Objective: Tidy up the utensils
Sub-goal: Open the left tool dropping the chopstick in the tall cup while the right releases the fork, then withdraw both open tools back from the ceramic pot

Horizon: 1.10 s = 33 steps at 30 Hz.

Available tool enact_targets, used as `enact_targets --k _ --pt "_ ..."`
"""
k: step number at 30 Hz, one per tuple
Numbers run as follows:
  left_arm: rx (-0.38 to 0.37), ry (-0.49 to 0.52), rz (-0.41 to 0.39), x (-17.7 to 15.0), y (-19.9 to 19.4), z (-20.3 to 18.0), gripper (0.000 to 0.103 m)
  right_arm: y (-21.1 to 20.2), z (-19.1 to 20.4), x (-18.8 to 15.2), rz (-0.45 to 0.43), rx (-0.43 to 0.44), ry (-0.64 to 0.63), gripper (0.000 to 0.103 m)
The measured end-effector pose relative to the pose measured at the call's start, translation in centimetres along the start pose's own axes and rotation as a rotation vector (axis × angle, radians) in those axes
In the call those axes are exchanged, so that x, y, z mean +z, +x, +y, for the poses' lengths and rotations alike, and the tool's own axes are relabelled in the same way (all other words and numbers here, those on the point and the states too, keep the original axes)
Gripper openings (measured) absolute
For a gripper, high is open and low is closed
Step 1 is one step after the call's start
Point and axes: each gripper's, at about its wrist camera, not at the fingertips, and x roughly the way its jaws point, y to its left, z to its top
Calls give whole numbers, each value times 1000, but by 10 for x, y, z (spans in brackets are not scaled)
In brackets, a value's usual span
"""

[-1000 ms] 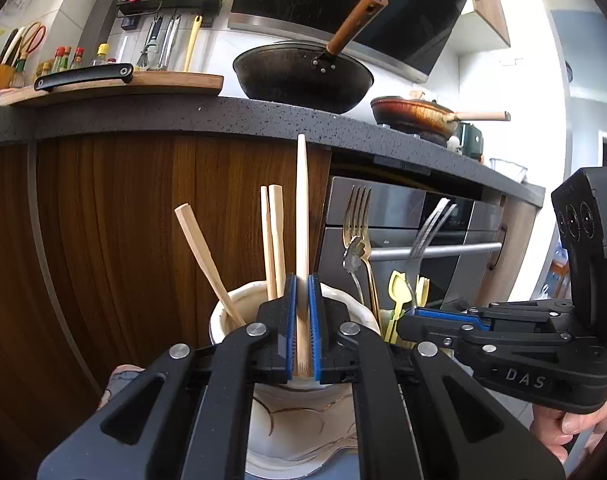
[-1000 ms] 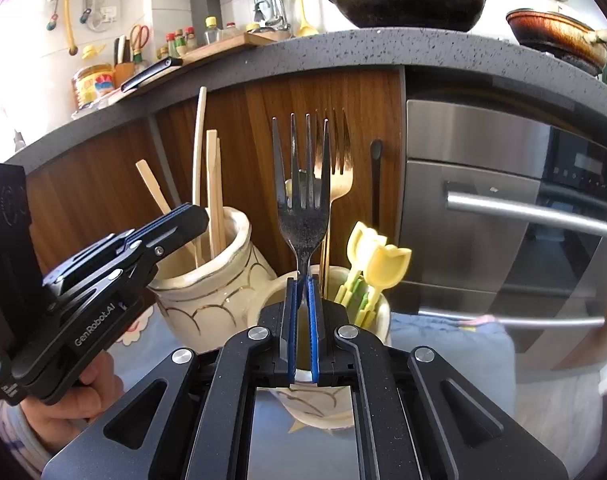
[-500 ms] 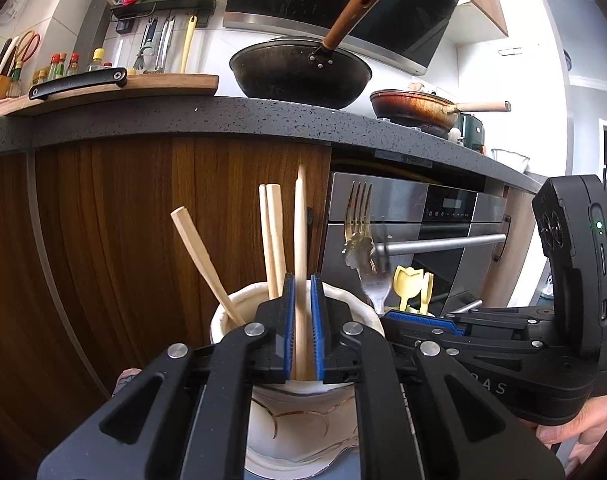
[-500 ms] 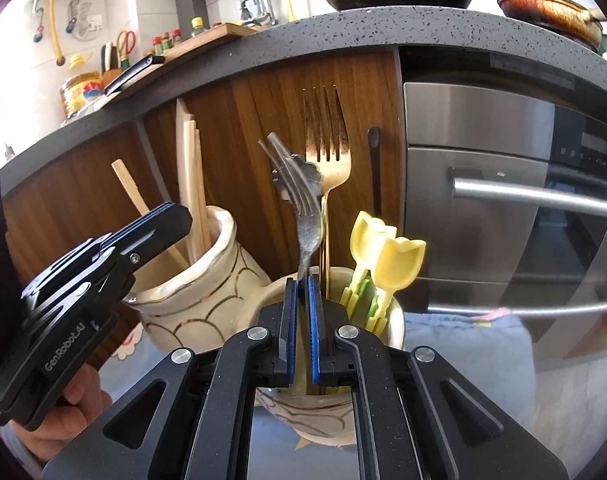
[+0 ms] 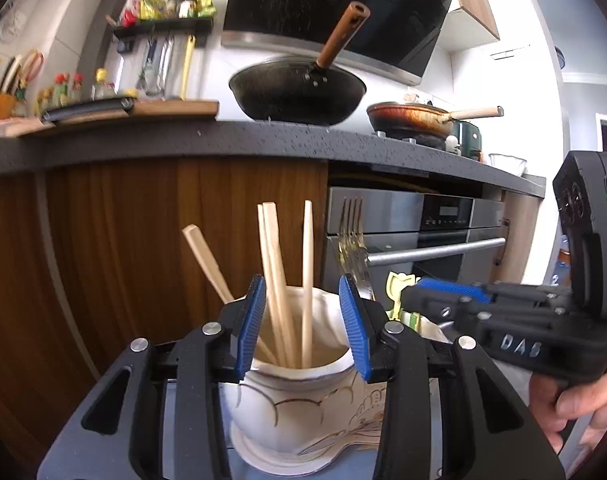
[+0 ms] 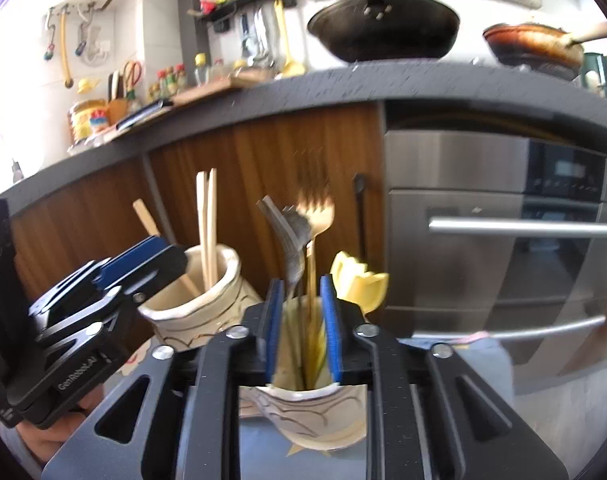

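Observation:
My left gripper (image 5: 301,322) is open over a white ceramic jar (image 5: 299,400) that holds several wooden chopsticks (image 5: 306,276). My right gripper (image 6: 302,324) is open over a second ceramic jar (image 6: 307,412) that holds a dark steel fork (image 6: 289,240), a gold fork (image 6: 315,216) and yellow tulip-shaped utensils (image 6: 357,280). The left gripper body (image 6: 83,320) and the chopstick jar (image 6: 207,292) show at the left of the right wrist view. The right gripper body (image 5: 503,320) shows at the right of the left wrist view.
Both jars stand on a blue-grey surface (image 6: 483,360) in front of a wooden cabinet (image 5: 123,260) and a steel oven (image 6: 503,220). A dark countertop (image 5: 263,140) above carries a black wok (image 5: 299,92), a pan (image 5: 415,118) and a cutting board.
Both grippers have opened. The left let go of the chopstick, now standing in its jar. The right let go of the dark fork, now leaning in the second jar.

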Motion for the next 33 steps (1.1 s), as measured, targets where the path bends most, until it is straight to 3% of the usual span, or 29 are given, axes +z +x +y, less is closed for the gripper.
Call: enact_targets --k 2,4,10,16,22,33 --pt "6 7 -14 1 -7 0 43 -8 -4 -1 -38 -6 8 38" --pt "13 15 -38 1 -17 0 56 -13 -7 -2 -57 -13 12 42" --pt "24 19 -65 -1 -38 2 77 -21 -8 -13 -63 -26 5 53" --pt "34 13 -83 -8 -54 4 97 -31 1 -34 -68 -33 -21 73" --pt "44 0 -103 -17 -69 8 98 -42 11 -53 -97 -34 -36 90" --pt "85 -16 -113 -38 -83 15 98 -69 14 -73 -241 -113 -15 97"
